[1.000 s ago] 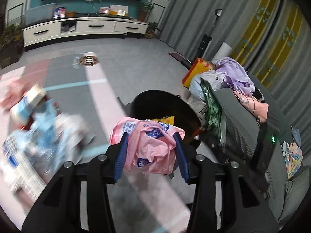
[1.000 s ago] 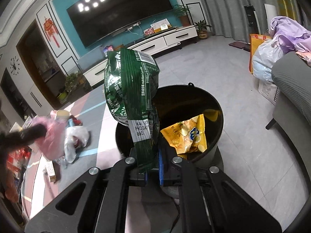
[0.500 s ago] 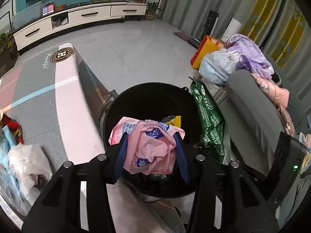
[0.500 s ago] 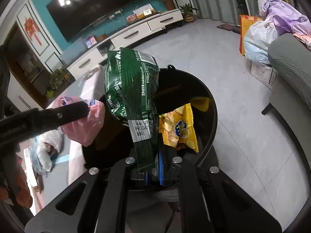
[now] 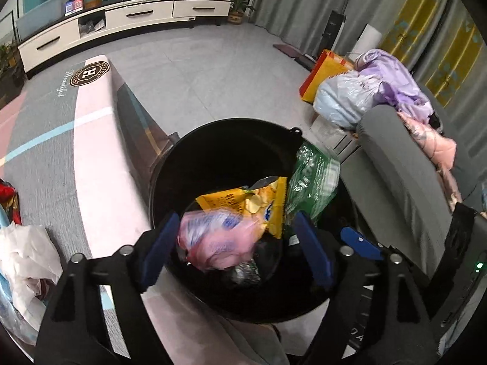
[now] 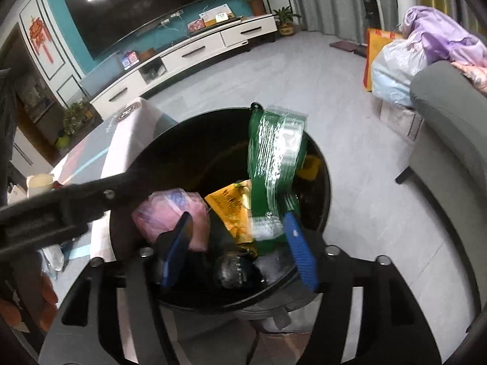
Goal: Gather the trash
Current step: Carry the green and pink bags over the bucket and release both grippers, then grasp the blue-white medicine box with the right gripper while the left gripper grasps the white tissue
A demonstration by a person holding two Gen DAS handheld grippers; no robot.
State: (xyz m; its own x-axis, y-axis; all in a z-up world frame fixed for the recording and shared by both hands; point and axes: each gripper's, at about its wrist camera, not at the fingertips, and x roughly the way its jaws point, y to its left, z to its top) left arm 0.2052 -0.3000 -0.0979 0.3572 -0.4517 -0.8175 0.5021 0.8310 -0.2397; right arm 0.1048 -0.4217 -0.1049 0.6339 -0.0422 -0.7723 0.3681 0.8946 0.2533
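Trash is going into the black bin (image 5: 188, 164) below me: my left gripper (image 5: 236, 251) is opening over its mouth with the pink bag (image 5: 219, 240) blurred between the spread blue pads and seemingly touching neither, and my right gripper (image 6: 239, 248) is opening too, the green snack bag (image 6: 274, 167) slipping free just beside its right pad. A yellow chip bag (image 5: 255, 203) already lies inside with some dark crumpled pieces. To do this drop well, I judge I should hold both hands steady above the opening until the bags fall clear of the rim, since the tall green one leans toward the far edge and could catch there; only then pull away. More litter, a white plastic bag (image 5: 27, 255) among it, waits on the striped rug (image 5: 45, 115) to my left. Around me is a grey floor (image 5: 213, 60), a white TV cabinet (image 5: 121, 21), a grey sofa (image 5: 404, 167) piled with clothes and bags, and curtains behind.
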